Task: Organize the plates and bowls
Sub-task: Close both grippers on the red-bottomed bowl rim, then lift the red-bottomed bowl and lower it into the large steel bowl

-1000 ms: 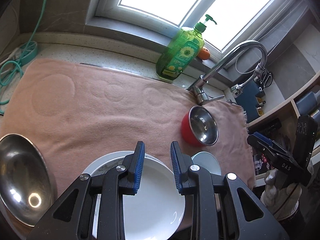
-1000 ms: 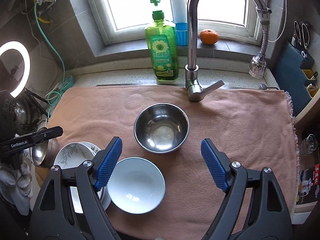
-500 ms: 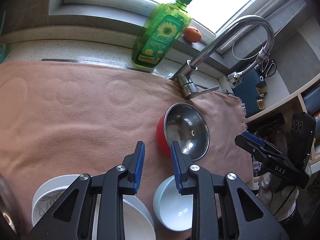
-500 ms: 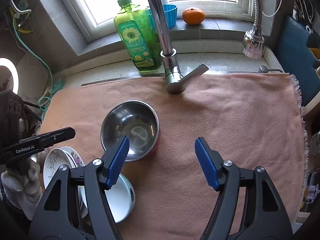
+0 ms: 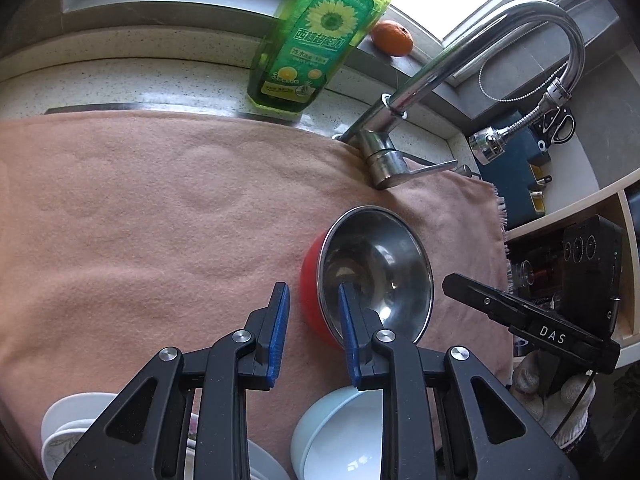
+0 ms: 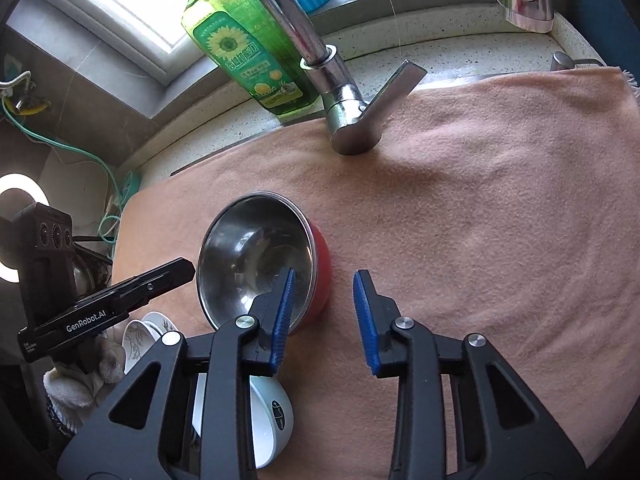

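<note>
A steel bowl with a red outside (image 5: 376, 268) (image 6: 256, 264) stands on the pink towel (image 5: 140, 220) (image 6: 480, 220). My left gripper (image 5: 312, 300) is open and straddles its left rim, one finger inside, one outside. My right gripper (image 6: 322, 280) is open and straddles its right rim the same way. A white bowl (image 5: 340, 432) (image 6: 268, 412) sits just in front of the steel bowl, under the grippers. White plates with a leaf pattern (image 5: 64, 428) (image 6: 140, 332) lie at the towel's front left.
A chrome faucet (image 5: 420, 112) (image 6: 340, 100) rises behind the bowl. A green dish soap bottle (image 5: 316, 40) (image 6: 248, 60) and an orange (image 5: 392, 38) stand by the window. Shelves and a blue holder (image 5: 516, 168) are at the right.
Both grippers moved forward and down to the steel bowl. The left one swung right off the plates. The right gripper's jaws have narrowed around the bowl's rim.
</note>
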`<state>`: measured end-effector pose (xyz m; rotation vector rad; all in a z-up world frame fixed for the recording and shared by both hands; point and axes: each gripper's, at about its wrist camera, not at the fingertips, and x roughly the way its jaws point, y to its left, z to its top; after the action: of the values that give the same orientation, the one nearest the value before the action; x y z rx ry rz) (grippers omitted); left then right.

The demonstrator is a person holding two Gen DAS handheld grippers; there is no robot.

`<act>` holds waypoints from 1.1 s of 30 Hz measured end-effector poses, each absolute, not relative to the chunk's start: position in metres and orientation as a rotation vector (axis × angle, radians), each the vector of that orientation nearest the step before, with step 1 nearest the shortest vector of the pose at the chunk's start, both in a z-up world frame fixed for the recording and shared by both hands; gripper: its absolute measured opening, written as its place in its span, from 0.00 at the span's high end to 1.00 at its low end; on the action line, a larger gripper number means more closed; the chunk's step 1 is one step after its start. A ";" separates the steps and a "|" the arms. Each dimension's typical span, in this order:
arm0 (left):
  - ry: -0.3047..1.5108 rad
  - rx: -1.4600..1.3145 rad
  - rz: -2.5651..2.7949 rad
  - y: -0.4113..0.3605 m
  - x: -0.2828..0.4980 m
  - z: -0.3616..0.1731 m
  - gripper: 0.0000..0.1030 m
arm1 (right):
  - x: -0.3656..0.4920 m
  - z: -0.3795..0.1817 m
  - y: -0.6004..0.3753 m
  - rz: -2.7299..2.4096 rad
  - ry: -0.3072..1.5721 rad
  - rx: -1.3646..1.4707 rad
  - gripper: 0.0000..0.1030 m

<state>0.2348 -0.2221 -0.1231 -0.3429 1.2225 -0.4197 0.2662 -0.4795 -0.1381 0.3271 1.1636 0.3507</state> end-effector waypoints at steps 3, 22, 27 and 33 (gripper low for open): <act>1.232 -0.329 -0.422 -0.226 0.238 -0.125 0.79 | 0.269 -0.142 -0.476 0.361 1.177 0.332 0.77; 1.275 -0.309 -0.444 -0.236 0.249 -0.140 0.90 | 0.278 -0.152 -0.466 0.361 1.215 0.330 0.92; 1.263 -0.320 -0.443 -0.235 0.249 -0.134 0.90 | 0.278 -0.145 -0.462 0.353 1.209 0.318 0.92; 1.228 -0.326 -0.448 -0.227 0.243 -0.119 0.90 | 0.273 -0.132 -0.458 0.359 1.190 0.319 0.92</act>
<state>0.2430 -0.2270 -0.1195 -0.3261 1.2283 -0.4485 0.2729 -0.4576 -0.1323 0.3191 1.1901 0.3589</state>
